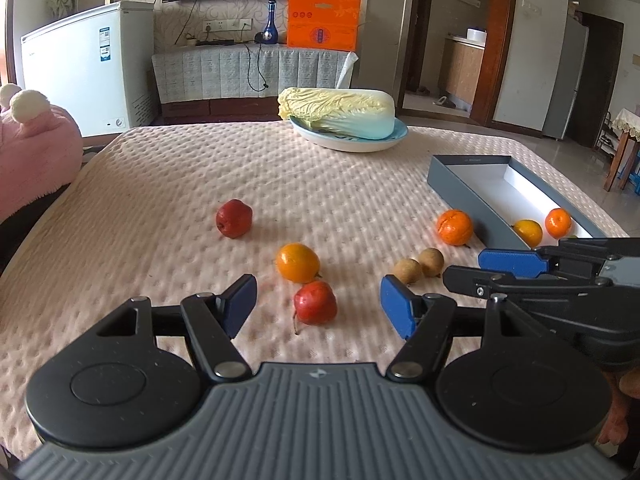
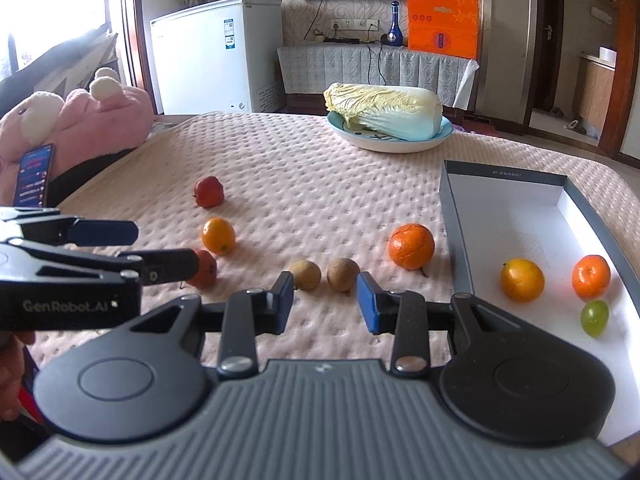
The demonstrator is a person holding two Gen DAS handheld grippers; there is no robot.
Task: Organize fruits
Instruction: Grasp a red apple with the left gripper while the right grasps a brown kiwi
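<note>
A table covered with a pink quilted cloth (image 1: 168, 184) carries scattered fruit, a grey box (image 2: 454, 216) with a white floor at the right, and a plate (image 1: 352, 142) at the far edge bearing a cabbage (image 1: 340, 114).

Left gripper (image 1: 318, 308): jaws apart, nothing between the pads. A red fruit (image 1: 315, 303) lies on the cloth just beyond the gap, untouched as far as can be seen. Just beyond that sits an orange fruit (image 1: 298, 263), and farther left a second red fruit (image 1: 234, 218).

Right gripper (image 2: 325, 300): jaws narrowly apart and empty. Two brown fruits (image 2: 325, 274) lie side by side just beyond its fingertips; whether the pads touch them cannot be told. To their right, close to the box's near left wall, rests a ribbed tangerine (image 2: 411, 246).

Inside the box, at its near end: a smooth orange (image 2: 522, 280), a small tangerine (image 2: 591, 277) to its right, and a green grape (image 2: 594, 317) nearest the camera. The far part of the box holds nothing visible.

In each wrist view the other gripper enters from the side, close beside the viewing one. A pink plush toy (image 2: 80, 120) sits at the table's left edge with a lit phone (image 2: 34, 176) leaning against it. Behind the table stand a white freezer (image 1: 88, 64) and a low cabinet with an orange bag (image 1: 323, 18).
</note>
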